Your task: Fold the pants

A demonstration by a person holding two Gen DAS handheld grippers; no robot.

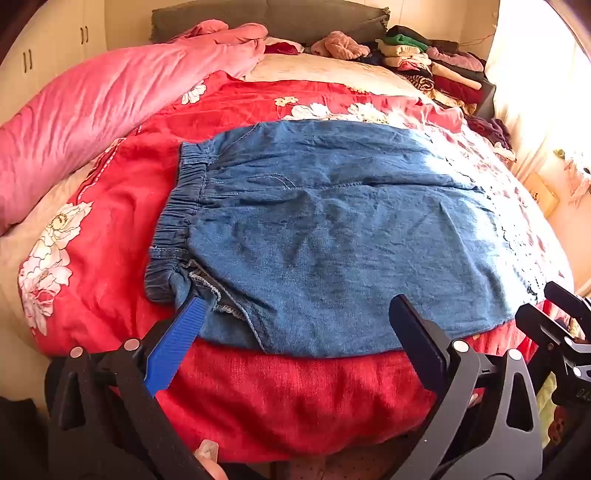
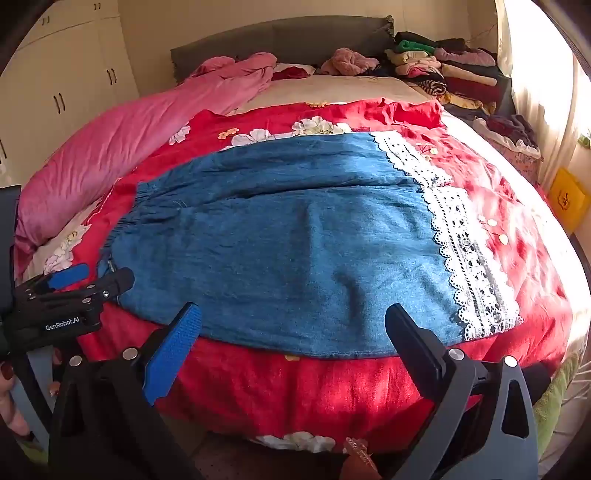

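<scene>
Blue denim pants (image 1: 332, 236) lie flat on a red floral bedspread (image 1: 288, 391), elastic waistband (image 1: 177, 221) at the left, white lace hems (image 2: 465, 251) at the right. My left gripper (image 1: 295, 306) is open and empty at the pants' near edge, its blue fingertip (image 1: 192, 310) touching the waistband corner. My right gripper (image 2: 291, 317) is open and empty over the near edge, further right. The left gripper also shows in the right wrist view (image 2: 92, 280), at the waistband corner.
A pink quilt (image 1: 96, 110) lies bunched along the left of the bed. Piles of folded clothes (image 1: 436, 66) sit at the far right near the grey headboard (image 1: 266, 18). White cupboards (image 2: 62, 85) stand at the left. A curtained window is at the right.
</scene>
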